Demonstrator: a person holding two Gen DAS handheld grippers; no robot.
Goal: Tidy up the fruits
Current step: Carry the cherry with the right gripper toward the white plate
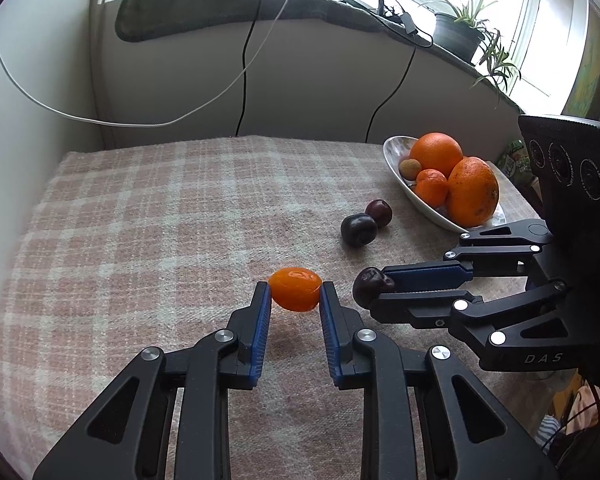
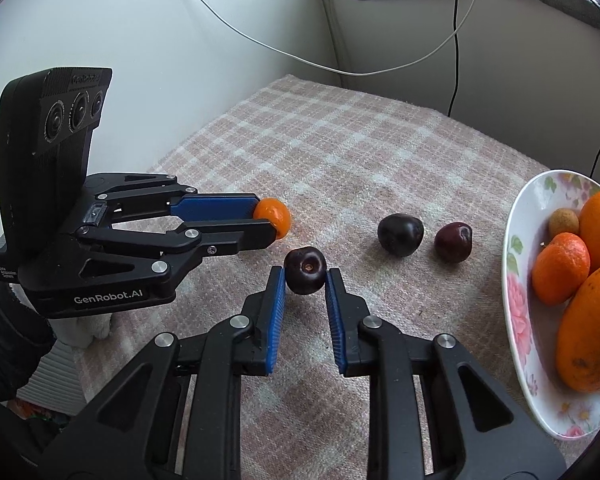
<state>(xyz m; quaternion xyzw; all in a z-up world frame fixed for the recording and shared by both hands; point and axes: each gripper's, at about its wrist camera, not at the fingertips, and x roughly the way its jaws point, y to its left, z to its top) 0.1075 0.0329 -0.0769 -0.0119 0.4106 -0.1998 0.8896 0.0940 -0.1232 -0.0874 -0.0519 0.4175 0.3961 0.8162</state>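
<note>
3 cherries: 1 clamped in R gripper, 2 loose nr bowl. L gripper clamps 1 kumquat. Bowl: 2 oranges, 1 mandarin.

bowl R on cloth | 2 plums L of bowl

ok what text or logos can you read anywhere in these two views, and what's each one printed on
"GenRobot.AI": white print on the side of the left gripper body, right wrist view.
"GenRobot": embossed on top of the left gripper's camera block, partly legible.
"DAS": on the right gripper body, left wrist view.
Small white label at the left gripper's rear edge: too small to read.
Rings of print around the camera lenses: too blurred to read.
</note>
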